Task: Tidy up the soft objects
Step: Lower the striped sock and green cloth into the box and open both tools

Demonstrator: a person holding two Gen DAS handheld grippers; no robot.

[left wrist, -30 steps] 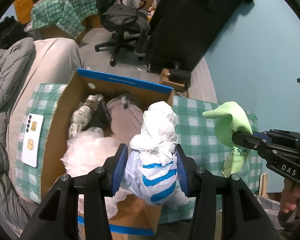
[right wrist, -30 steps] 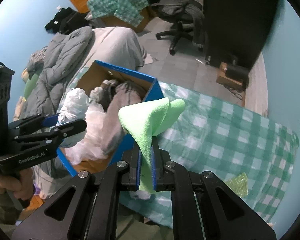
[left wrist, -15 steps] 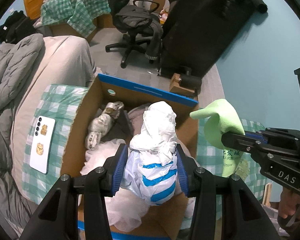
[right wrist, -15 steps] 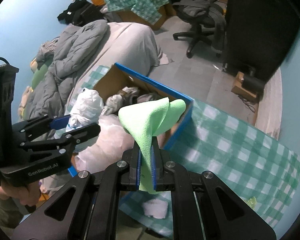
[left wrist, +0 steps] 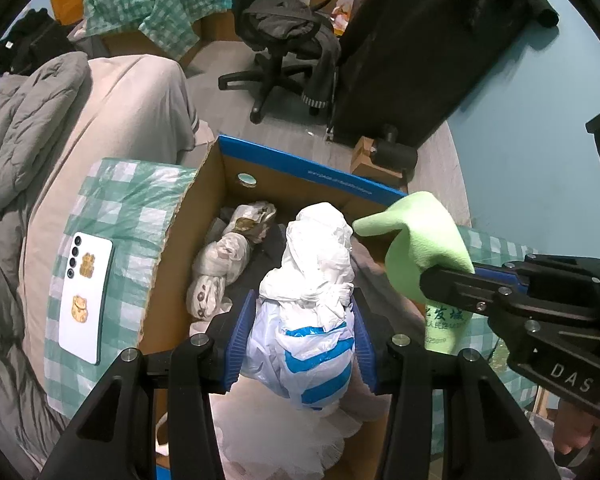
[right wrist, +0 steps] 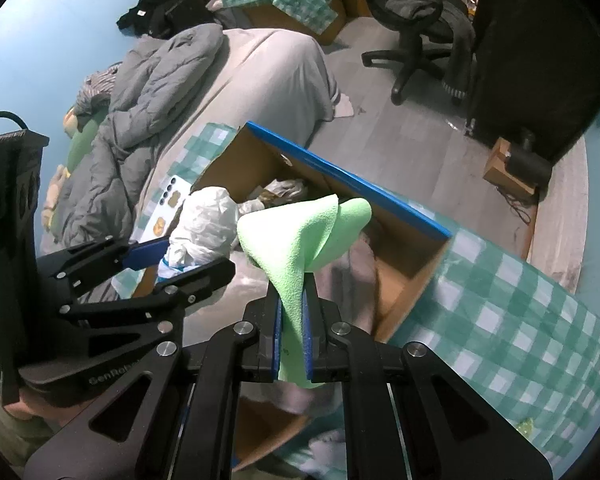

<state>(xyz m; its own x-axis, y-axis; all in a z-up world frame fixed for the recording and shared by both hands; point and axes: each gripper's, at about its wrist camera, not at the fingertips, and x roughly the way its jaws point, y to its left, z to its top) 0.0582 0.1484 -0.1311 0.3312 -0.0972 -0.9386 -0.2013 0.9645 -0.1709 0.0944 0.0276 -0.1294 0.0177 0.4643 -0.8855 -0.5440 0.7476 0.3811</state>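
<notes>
Left claw (left wrist: 302,334): I have it clamped on a bundle of plastic bags (left wrist: 312,284), white with blue stripes; the blue pads press the bundle from both sides, and its crumpled white top sticks out past the fingertips.
Right claw (right wrist: 291,316): pressed together on a green cloth (right wrist: 304,240); I see the cloth pinched between the two blue pads, its free part fanning out beyond the tips and a short end hanging behind them.
Below the left claw: a cardboard box (left wrist: 288,182) with a blue rim, open at the top. The bundle hangs over its inside.
Inside the box: a crinkled clear plastic heap (left wrist: 276,436) right under the claw, a twisted pale bag (left wrist: 220,264) farther in, and dark and grey fabric beside it that I cannot make out well.
Beyond the right claw: the cloth hangs over the box's right part, near its side wall (right wrist: 404,272).
Left of the left claw: a white phone (left wrist: 85,296) lies flat on the green checked cover (left wrist: 120,204), just beside the box.
Right of the right claw: the checked cover spreads on over the surface (right wrist: 512,312).
Farther out: a bed with a grey quilt (right wrist: 140,92), an office chair (left wrist: 284,40) on the floor, and a large black panel (left wrist: 420,40) against the blue wall.
</notes>
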